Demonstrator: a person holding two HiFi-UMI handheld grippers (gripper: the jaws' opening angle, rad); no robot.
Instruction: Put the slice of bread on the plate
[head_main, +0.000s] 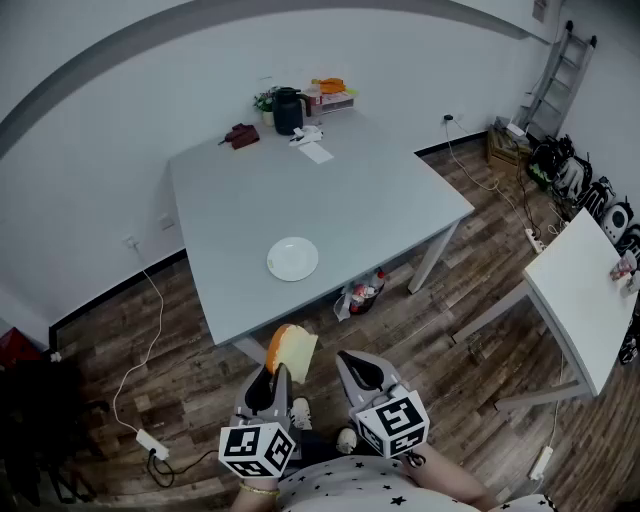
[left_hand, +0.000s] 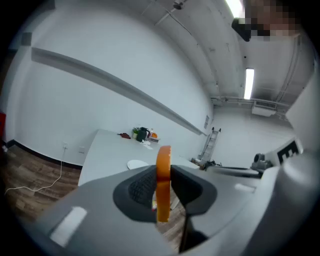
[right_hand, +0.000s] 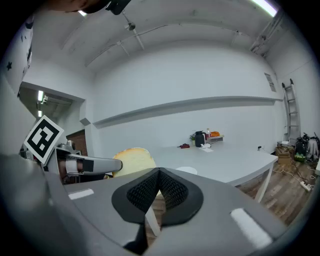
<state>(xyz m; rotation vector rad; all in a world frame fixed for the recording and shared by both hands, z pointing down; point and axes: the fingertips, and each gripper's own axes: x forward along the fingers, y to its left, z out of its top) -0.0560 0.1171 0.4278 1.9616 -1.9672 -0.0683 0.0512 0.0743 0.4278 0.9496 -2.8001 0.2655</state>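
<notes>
Two grippers sit low and near you, and only one is working. Your left gripper (head_main: 268, 385) pinches the pale, orange-crusted slice of bread (head_main: 291, 352) by its lower edge, so the slice stands upright between the pads. Your right gripper (head_main: 362, 375) has its jaws pressed together on nothing.

The bread hangs over the dark wooden floor (head_main: 200, 330), short of the near edge of the grey table (head_main: 380, 200). The round white plate (head_main: 293, 259) lies farther off on the table, well apart from the slice.

Most of the risk is in that grip. Soft bread held by one edge can fold, tear or slide out as you reach forward, and a drop from here lands on the floor, not the table. From the left gripper view it looks as if the pads hold only a narrow strip, though the depth is hard to judge. If you let go with the slice on edge, it may topple off the rim. Pressing down could also push the plate along the smooth tabletop.
</notes>
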